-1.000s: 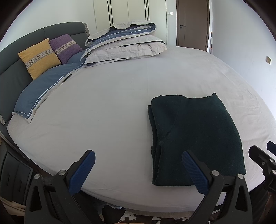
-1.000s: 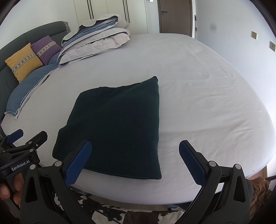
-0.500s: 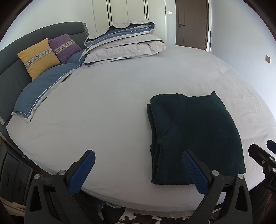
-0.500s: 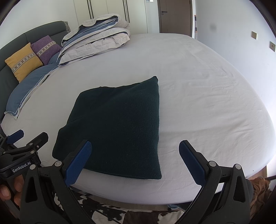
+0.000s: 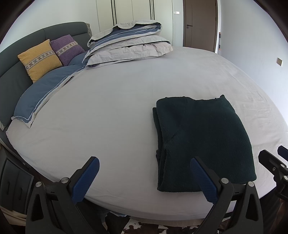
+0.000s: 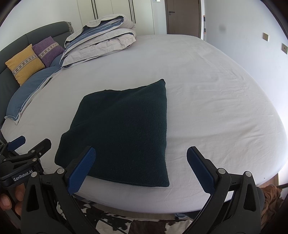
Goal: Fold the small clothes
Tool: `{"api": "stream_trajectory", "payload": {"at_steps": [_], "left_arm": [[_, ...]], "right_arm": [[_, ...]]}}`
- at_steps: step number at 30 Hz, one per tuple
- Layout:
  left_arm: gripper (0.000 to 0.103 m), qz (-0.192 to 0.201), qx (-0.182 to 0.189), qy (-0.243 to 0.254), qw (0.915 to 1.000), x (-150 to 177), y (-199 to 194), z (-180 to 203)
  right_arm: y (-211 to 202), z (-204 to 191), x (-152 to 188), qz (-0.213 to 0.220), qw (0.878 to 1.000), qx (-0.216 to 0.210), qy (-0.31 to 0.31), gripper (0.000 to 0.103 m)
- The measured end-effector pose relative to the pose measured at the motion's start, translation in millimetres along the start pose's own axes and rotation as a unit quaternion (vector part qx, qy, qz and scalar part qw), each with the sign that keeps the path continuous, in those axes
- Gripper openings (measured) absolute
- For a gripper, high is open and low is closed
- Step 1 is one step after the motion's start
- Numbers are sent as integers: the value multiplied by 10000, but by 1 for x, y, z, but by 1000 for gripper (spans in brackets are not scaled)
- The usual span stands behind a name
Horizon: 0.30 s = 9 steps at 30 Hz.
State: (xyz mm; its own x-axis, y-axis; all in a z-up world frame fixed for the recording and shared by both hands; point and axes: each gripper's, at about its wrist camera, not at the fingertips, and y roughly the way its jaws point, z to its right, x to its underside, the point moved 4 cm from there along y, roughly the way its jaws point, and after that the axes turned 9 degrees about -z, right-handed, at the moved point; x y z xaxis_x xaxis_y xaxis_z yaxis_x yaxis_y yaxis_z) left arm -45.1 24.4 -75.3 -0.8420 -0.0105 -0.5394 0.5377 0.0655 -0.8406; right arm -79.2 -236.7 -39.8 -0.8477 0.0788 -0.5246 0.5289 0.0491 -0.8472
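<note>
Big bed (image 5: 126, 108), white sheet. Dark sweater (image 6: 122, 129) lies folded near front edge, long side running away from me. My left claw (image 5: 144, 177) wide, empty; sweater off to its right. My right claw (image 6: 140, 165) wide, empty, nearer, sweater straight ahead.

We're in a home bedroom here. A wide bed (image 5: 117, 108) under a pale grey fitted sheet fills the view, with a dark padded headboard (image 5: 21, 52) curving round at far left. Against it lean a yellow cushion (image 5: 38, 59) and a purple cushion (image 5: 67, 47), a blue pillow (image 5: 41, 95) just below them. A folded duvet (image 5: 129, 45) sits at the far end. Behind it, white wardrobe doors (image 5: 133, 10) and a brown door (image 5: 199, 23).
</note>
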Motion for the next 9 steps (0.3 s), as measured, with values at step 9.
{"api": "stream_trajectory", "payload": {"at_steps": [9], "left_arm": [[103, 31, -18, 17, 10000, 2, 0, 0]], "right_arm": [[3, 0, 3, -23, 10000, -16, -10, 103]]}}
